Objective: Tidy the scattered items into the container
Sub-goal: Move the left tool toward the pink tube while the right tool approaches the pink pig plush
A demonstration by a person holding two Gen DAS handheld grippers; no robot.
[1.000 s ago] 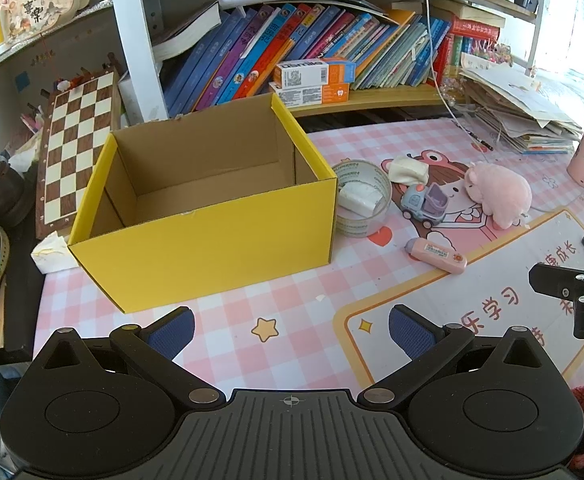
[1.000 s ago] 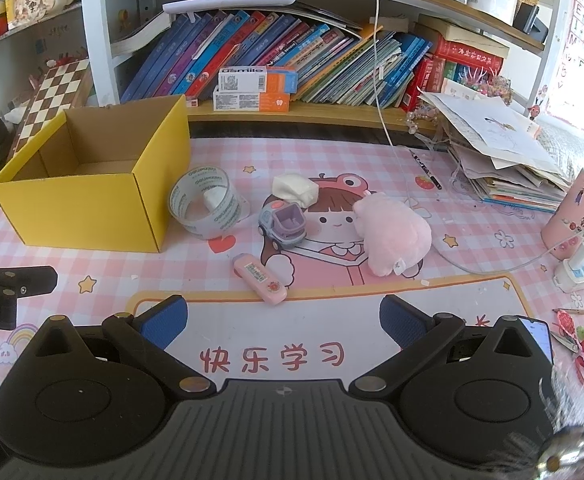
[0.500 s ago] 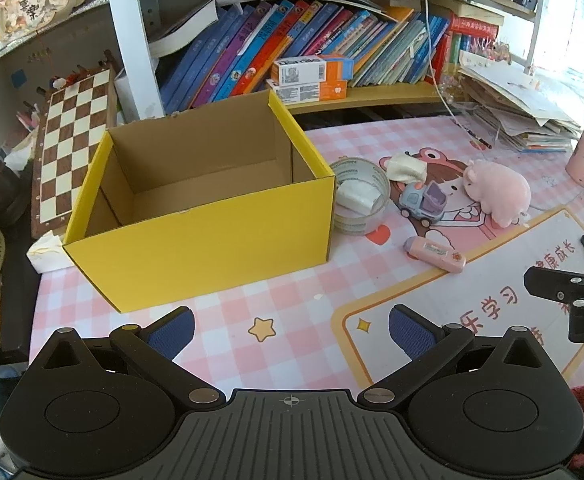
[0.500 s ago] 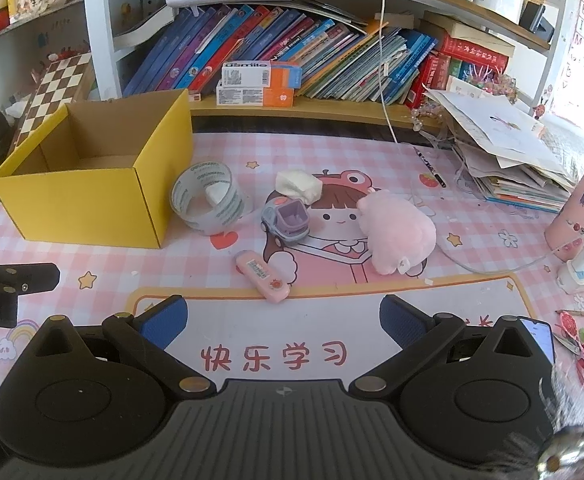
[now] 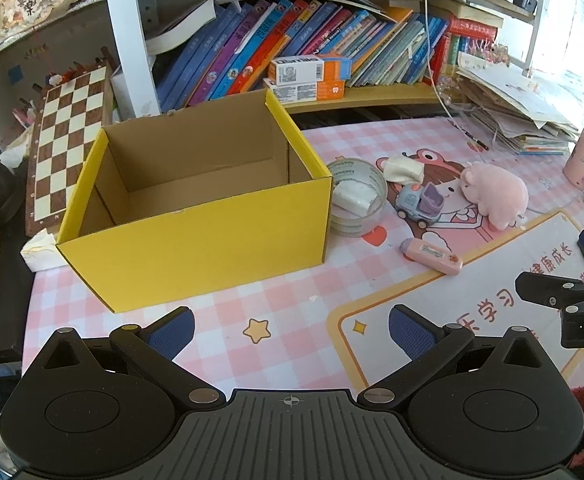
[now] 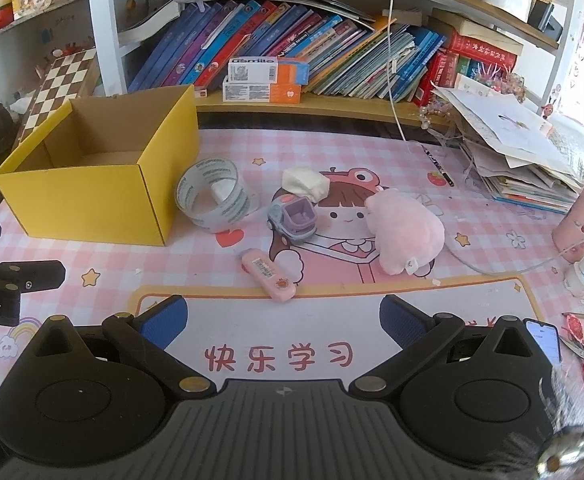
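Nothing packed yet: yellow box (image 5: 195, 216) fills centre-left of the left wrist view, open top, inside looks bare as far as I can see, so my read is we're at step one, picking the first item. Loose stuff sits to the box's right on the pink mat (image 6: 332, 152). Pink plush (image 6: 406, 230) is right of centre in the right wrist view, lying on its side. Tape roll (image 6: 213, 196) is just beside the box's right wall, something white inside the ring. Toy truck (image 6: 294, 220) is mid-frame, a white soft lump (image 6: 306, 184) touching or nearly touching it from behind, can't tell which. Pink eraser-like stick (image 6: 268, 274) lies flat, closest to the right gripper (image 6: 281, 320) at bottom centre. Both claws released and holding nothing; left gripper (image 5: 289, 330) hovers low centre of its view, in front of the box. Next move, I'd guess: right gripper goes forward and down, straddles the stick across its narrow side, clamps, carries it left over the box rim.
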